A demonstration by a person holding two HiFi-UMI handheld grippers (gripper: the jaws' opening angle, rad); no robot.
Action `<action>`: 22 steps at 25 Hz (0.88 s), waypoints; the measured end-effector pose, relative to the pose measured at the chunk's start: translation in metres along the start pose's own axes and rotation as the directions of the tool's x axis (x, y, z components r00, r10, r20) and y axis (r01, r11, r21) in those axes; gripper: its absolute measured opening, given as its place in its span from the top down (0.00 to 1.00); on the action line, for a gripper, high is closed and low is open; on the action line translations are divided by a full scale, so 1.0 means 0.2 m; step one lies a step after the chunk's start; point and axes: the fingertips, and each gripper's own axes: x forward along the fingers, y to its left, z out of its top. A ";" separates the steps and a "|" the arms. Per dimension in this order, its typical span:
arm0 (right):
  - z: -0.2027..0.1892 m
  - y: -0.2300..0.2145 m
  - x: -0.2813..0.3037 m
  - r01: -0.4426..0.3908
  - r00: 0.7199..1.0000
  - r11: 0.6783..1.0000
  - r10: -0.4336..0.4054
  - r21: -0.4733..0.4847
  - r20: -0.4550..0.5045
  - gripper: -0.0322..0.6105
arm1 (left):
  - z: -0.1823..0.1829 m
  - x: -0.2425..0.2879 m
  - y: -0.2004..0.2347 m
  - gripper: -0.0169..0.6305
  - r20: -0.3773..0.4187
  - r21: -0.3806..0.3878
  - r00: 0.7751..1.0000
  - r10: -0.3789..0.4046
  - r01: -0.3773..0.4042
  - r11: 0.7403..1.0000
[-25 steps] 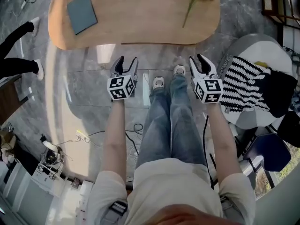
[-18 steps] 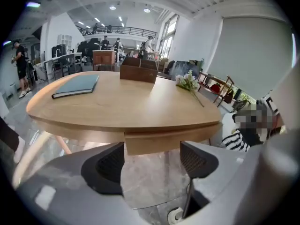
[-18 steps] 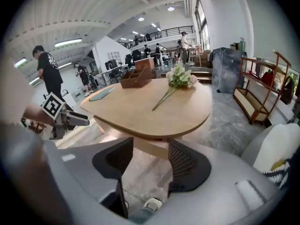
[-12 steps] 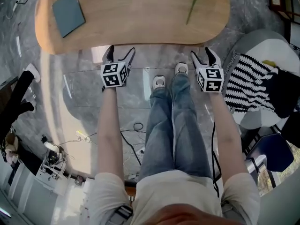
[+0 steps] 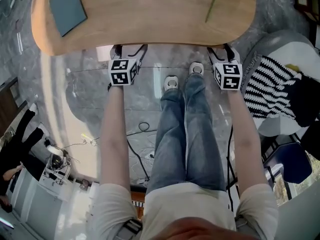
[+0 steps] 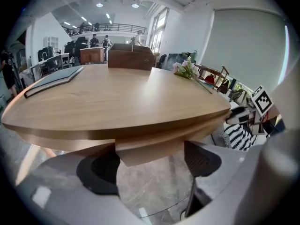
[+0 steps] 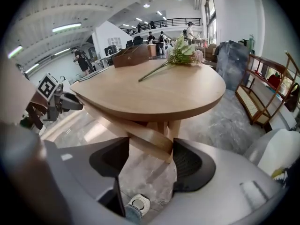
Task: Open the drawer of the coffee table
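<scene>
The oval wooden coffee table (image 5: pixel 150 19) fills the top of the head view. Its drawer front (image 6: pixel 154 150) is a wooden slab just under the near rim. My left gripper (image 5: pixel 130 49) reaches that rim left of centre, tips partly hidden beneath it. In the left gripper view the slab sits between the wide pads (image 6: pixel 201 159), untouched; the left gripper (image 6: pixel 150 167) is open. My right gripper (image 5: pixel 221 49) is at the rim on the right. Its pads (image 7: pixel 190 165) flank the slab's corner (image 7: pixel 152 142) without pressing; the right gripper (image 7: pixel 150 167) is open. Both sets of jaws have just been opening.
A grey-blue book (image 5: pixel 67 6) and a flower stem (image 5: pixel 216 1) lie on the table; a wooden box (image 6: pixel 131 57) stands at its far side. My legs and shoes (image 5: pixel 171 82) stand between the grippers. A striped cushion (image 5: pixel 272 91) lies on a white chair at the right. Cables (image 5: pixel 142 129) trail on the floor.
Both grippers have moved forward and down to the table's near rim, and their jaws have spread wider. The table has come closer in the head view.
</scene>
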 end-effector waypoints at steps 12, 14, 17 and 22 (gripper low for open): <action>-0.01 0.00 -0.01 0.042 0.999 0.998 -0.042 0.055 -0.011 0.50 | -0.02 -0.01 -0.01 0.31 -0.021 -0.024 1.000 0.012 -0.012 1.000; -0.01 0.00 -0.01 0.051 0.999 0.997 -0.051 0.061 -0.011 0.50 | -0.02 -0.01 -0.01 0.31 -0.020 -0.028 1.000 0.012 -0.013 1.000; -0.03 0.01 -0.03 0.057 0.998 0.996 -0.056 0.065 -0.017 0.50 | -0.04 -0.02 -0.02 0.31 -0.025 -0.027 1.000 0.007 -0.008 1.000; -0.11 0.04 -0.08 0.057 0.998 0.996 -0.055 0.069 -0.035 0.50 | -0.11 -0.08 -0.06 0.31 -0.034 -0.033 0.999 0.002 -0.003 0.999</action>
